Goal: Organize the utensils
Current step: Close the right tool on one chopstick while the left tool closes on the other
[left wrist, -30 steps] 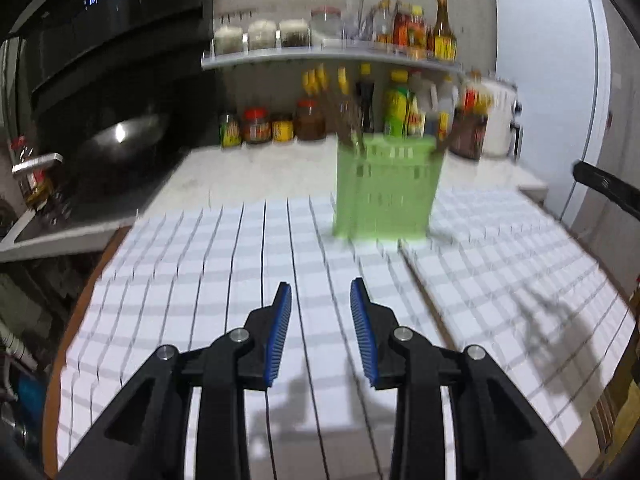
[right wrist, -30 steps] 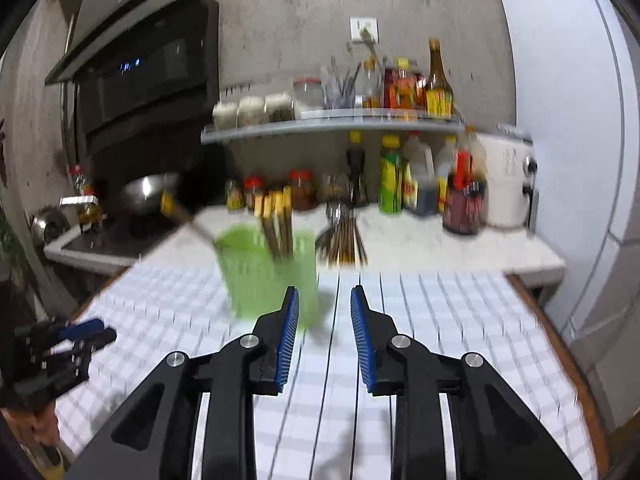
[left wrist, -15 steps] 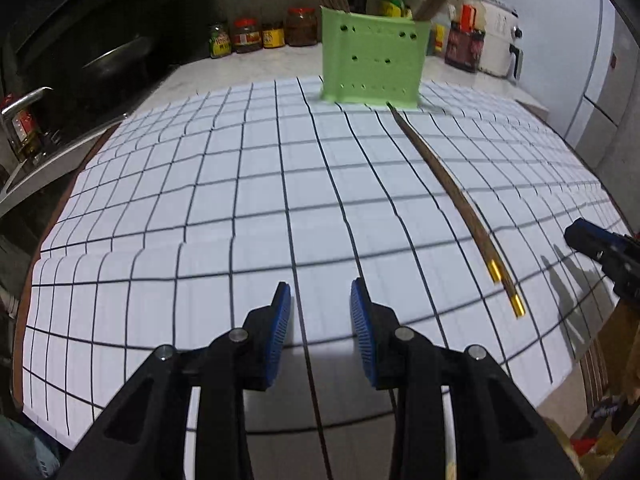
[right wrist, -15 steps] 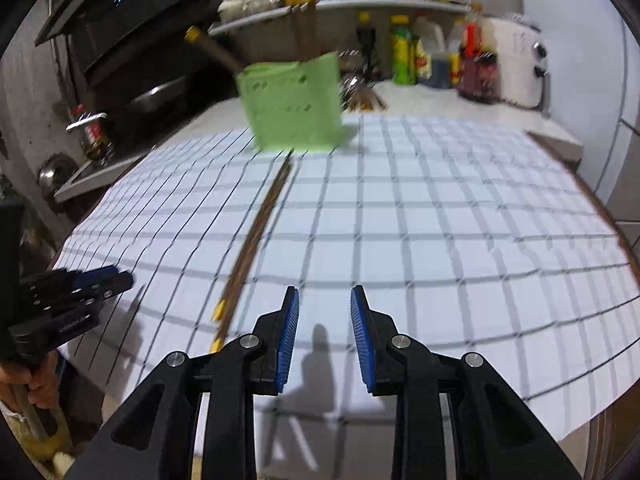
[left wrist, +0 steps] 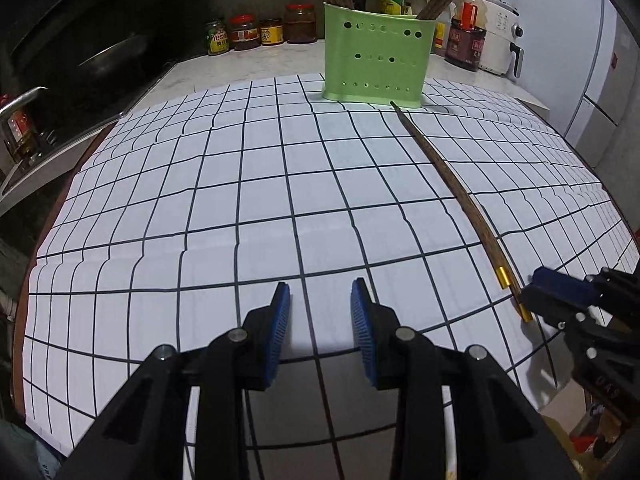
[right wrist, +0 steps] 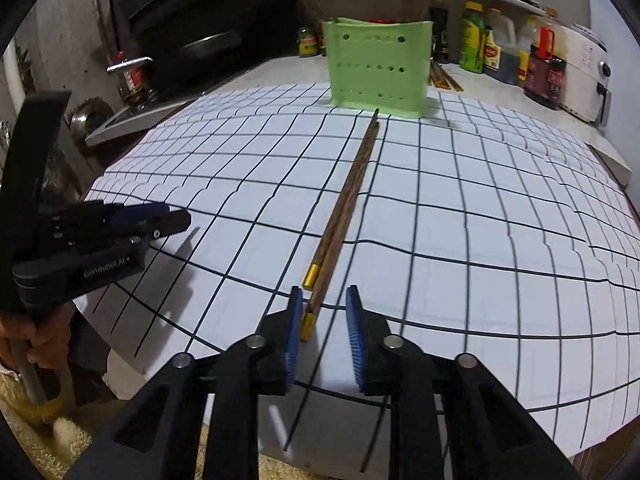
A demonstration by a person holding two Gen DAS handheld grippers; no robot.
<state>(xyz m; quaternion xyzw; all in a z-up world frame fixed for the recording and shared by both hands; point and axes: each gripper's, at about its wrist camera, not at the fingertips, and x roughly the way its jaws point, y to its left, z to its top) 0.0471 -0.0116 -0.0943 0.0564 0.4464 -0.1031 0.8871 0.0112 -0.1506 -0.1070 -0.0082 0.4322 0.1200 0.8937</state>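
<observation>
A pair of dark wooden chopsticks with gold ends (right wrist: 344, 208) lies on the white grid-lined mat (right wrist: 480, 240), pointing at a green perforated utensil holder (right wrist: 378, 66) that holds several more chopsticks. My right gripper (right wrist: 322, 320) is open, its jaws on either side of the chopsticks' gold ends at the mat's near edge. My left gripper (left wrist: 316, 320) is open and empty over the mat's front edge, left of the chopsticks (left wrist: 452, 184). The holder (left wrist: 376, 66) stands at the far side. Each gripper shows in the other's view: the right one (left wrist: 560, 296), the left one (right wrist: 160, 220).
Behind the holder, jars (left wrist: 248, 34), sauce bottles (right wrist: 476, 44) and a white appliance (left wrist: 500, 44) line the counter and a shelf. A dark wok and stove (left wrist: 108, 56) sit at the far left. More chopsticks lie on the counter behind the holder (right wrist: 444, 78).
Both grippers have dropped from high above the table to its near edge. The right gripper has closed in on the chopsticks' gold ends. Both jaws stay open.
</observation>
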